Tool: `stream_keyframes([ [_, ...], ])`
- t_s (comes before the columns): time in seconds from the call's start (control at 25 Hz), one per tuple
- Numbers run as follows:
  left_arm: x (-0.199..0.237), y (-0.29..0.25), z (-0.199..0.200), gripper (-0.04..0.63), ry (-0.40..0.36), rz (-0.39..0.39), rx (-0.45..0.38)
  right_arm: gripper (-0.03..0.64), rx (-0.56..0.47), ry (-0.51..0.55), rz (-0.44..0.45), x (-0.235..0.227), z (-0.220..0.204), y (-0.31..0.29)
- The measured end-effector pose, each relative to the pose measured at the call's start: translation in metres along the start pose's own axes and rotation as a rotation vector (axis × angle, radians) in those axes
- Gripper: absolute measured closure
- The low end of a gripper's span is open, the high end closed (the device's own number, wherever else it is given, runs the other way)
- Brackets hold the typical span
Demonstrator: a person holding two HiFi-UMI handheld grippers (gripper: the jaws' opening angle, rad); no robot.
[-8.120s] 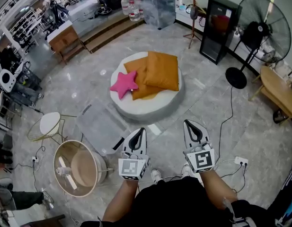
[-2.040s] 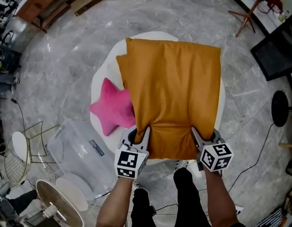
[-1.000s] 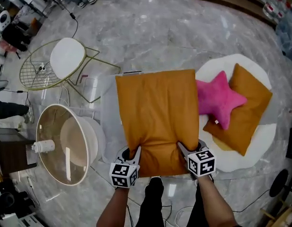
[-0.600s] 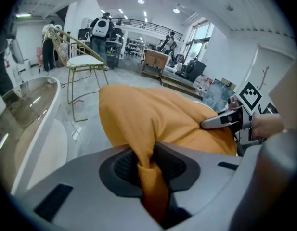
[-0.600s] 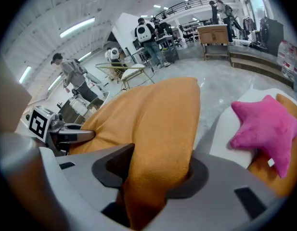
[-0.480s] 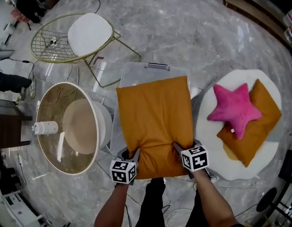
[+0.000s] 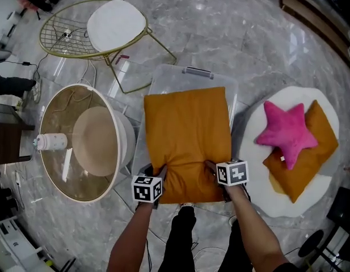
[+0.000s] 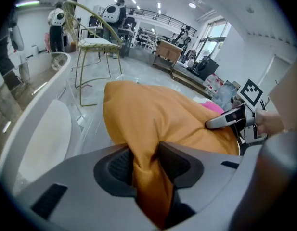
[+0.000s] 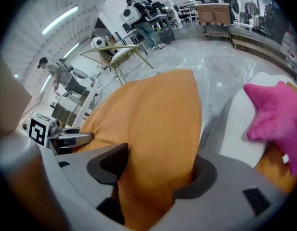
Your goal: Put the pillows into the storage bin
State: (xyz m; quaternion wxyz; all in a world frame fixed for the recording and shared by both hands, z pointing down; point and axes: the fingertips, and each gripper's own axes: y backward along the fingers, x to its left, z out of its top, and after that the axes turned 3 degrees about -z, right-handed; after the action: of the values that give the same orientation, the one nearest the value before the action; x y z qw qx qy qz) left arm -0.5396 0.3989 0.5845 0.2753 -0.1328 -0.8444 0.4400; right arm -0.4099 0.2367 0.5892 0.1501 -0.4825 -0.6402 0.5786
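We find the orange pillow [image 7: 187,132] lying on the clear storage bin [image 7: 169,76], at 12 o'clock from both grippers. Jaws of the left gripper [image 7: 155,170] and right gripper [image 7: 211,167], just opening wider, each pinch its near edge.

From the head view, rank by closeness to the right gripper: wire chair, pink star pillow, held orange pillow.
1. The held orange pillow, between the right gripper's jaws, which have just been opening.
2. The pink star pillow, on its right.
3. The wire chair, far upper left.
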Motion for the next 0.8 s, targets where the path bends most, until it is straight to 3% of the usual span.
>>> stream_keyframes([
  [0.08, 0.012, -0.006, -0.009, 0.377, 0.018, 0.013, 0.04, 0.259, 0.008, -0.015, -0.024, -0.002, -0.005, -0.005],
  [0.16, 0.017, -0.01, -0.013, 0.303, 0.01, 0.049, 0.041, 0.128, 0.012, -0.002, -0.051, -0.008, -0.013, -0.008],
  [0.32, 0.012, 0.004, 0.001, 0.272, -0.059, 0.143, -0.049, 0.06, -0.09, 0.039, -0.135, -0.02, -0.007, 0.011],
  [0.44, 0.004, 0.015, 0.007, 0.27, -0.039, 0.139, -0.094, 0.051, -0.212, 0.094, -0.148, -0.013, 0.01, 0.035],
  [0.6, -0.015, 0.027, 0.023, 0.27, -0.094, 0.134, -0.145, 0.059, -0.291, 0.138, -0.118, -0.002, 0.02, 0.062],
  [0.8, -0.061, 0.039, 0.065, 0.27, -0.164, 0.094, -0.24, 0.215, -0.393, 0.165, -0.107, -0.005, 0.024, 0.109],
])
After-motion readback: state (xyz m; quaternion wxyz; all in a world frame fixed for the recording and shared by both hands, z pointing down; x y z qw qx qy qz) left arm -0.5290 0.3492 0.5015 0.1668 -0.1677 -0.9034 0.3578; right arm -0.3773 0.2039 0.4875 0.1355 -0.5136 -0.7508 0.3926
